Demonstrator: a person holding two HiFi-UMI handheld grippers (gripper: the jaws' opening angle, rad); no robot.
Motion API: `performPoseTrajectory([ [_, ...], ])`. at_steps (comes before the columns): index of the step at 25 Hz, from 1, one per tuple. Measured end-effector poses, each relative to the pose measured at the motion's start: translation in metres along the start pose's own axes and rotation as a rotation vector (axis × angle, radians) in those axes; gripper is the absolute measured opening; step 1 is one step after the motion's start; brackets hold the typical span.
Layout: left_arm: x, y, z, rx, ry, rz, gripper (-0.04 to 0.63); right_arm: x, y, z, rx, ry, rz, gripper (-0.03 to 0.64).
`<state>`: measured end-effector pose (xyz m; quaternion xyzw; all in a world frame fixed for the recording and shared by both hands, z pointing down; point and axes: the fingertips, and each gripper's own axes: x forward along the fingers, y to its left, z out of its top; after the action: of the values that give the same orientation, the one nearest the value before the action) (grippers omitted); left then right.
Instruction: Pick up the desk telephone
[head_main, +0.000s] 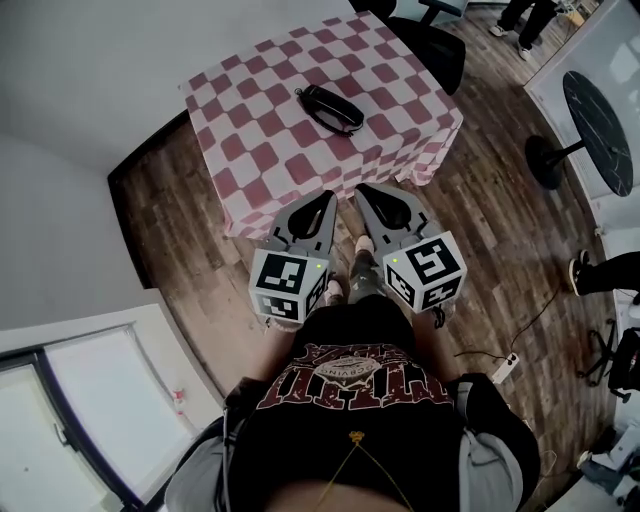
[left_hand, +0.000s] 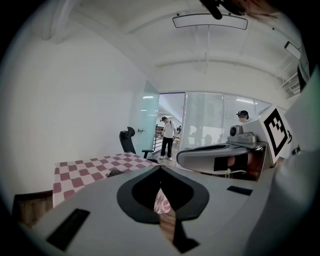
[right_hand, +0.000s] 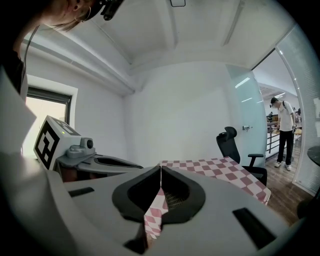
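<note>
The desk telephone (head_main: 330, 108), a black handset-shaped unit, lies on a table covered with a red-and-white checked cloth (head_main: 250, 130). My two grippers hang side by side in front of the table's near edge, well short of the phone. The left gripper (head_main: 327, 196) is shut with nothing in it, its jaws meeting at the tip (left_hand: 160, 167). The right gripper (head_main: 361, 189) is also shut and empty (right_hand: 160, 166). In the left gripper view the phone (left_hand: 114, 172) shows as a small dark shape on the cloth, ahead and to the left.
A black office chair (head_main: 430, 45) stands behind the table's far right corner. A round black table (head_main: 598, 130) is at the right. A power strip (head_main: 503, 367) and its cable lie on the wood floor. A white wall runs along the left. People stand far off.
</note>
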<state>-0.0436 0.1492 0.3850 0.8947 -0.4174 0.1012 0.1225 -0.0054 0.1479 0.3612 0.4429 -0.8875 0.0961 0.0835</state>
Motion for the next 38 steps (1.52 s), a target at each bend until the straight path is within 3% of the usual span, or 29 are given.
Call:
performPoseTrajectory([
  [16, 0.094, 0.035, 0.039, 0.000, 0.008, 0.064, 0.000, 0.067, -0.082, 0.026, -0.004, 0.006, 0.101, 0.020],
  [28, 0.135, 0.047, 0.044, -0.006, 0.052, 0.124, 0.000, 0.088, -0.126, 0.029, 0.017, 0.022, 0.163, 0.020],
  [38, 0.152, 0.052, 0.043, -0.038, 0.038, 0.192, 0.000, 0.098, -0.148, 0.024, -0.001, 0.050, 0.236, 0.020],
])
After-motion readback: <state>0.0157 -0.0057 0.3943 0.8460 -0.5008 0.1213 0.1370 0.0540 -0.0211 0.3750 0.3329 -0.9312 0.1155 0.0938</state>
